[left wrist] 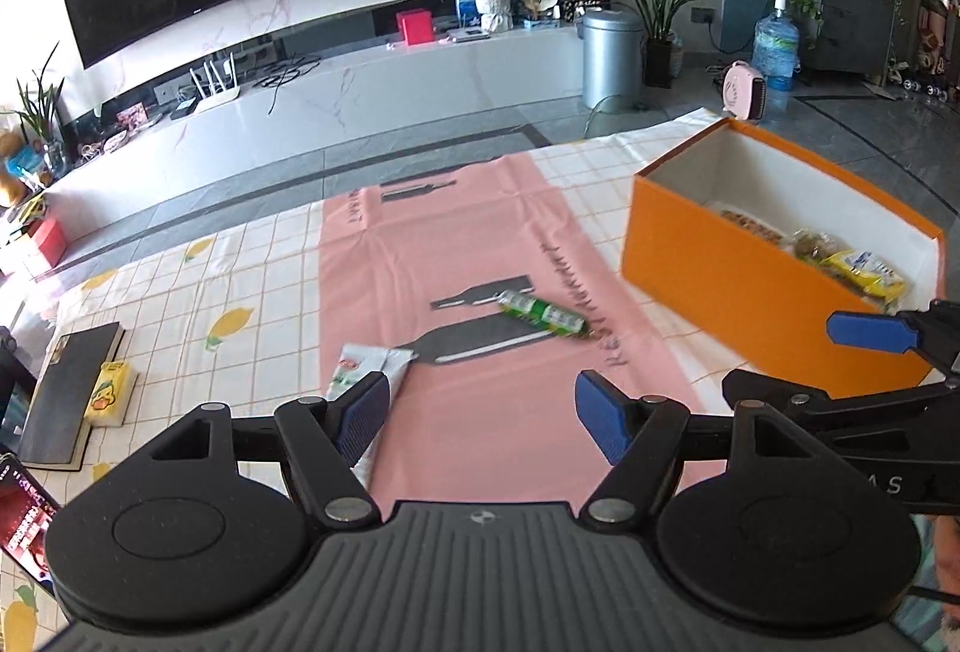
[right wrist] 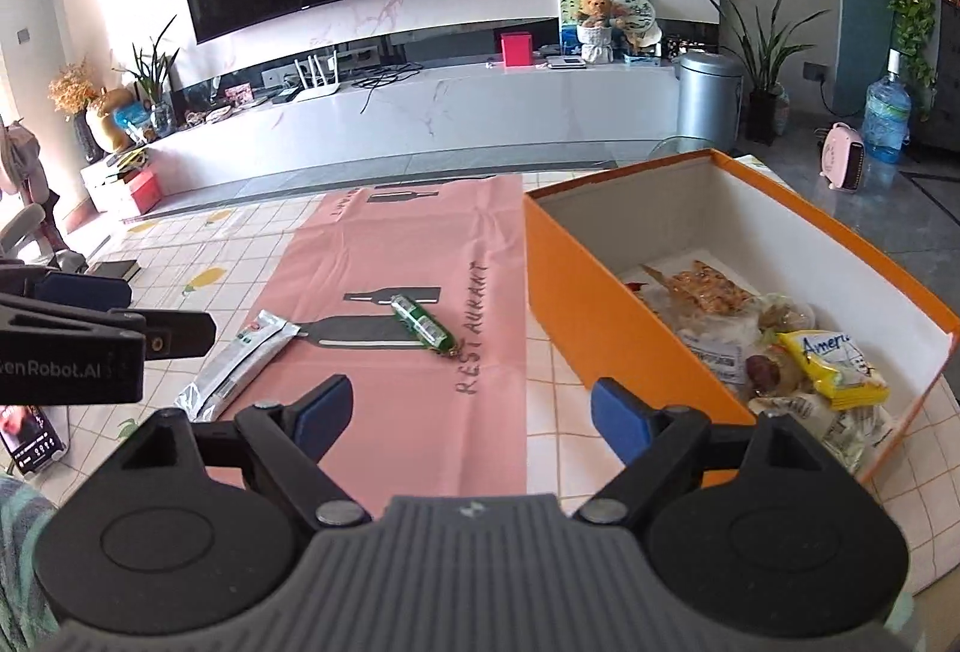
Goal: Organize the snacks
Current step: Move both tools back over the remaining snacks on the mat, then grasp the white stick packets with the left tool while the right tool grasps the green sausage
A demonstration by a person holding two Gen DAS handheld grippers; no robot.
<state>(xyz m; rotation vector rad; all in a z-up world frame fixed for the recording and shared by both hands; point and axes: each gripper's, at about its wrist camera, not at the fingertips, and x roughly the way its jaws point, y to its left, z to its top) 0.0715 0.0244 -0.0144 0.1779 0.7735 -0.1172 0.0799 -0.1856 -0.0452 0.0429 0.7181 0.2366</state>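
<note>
- Both sets of jaws are seen spread wide, nothing between them: left gripper (left wrist: 480,421), right gripper (right wrist: 471,415).
- Two snacks are left out on the pink mat (right wrist: 390,412): green-wrapped sausage (right wrist: 422,323) mid-mat, silver sachet (right wrist: 237,364) at the mat's left edge, well apart.
- Orange box (right wrist: 630,328) sits just right of the mat, already part-filled with packets.
- Sachet looks best taken by the left gripper, sausage by the right.
- Sausage is likely to roll; jaws should be squared across its short axis, then lowered.
- Sachet lies flat and thin; an edge pinch is advised, pads kept low to the cloth.
- Grippers should be kept clear of each other at the box.
</note>
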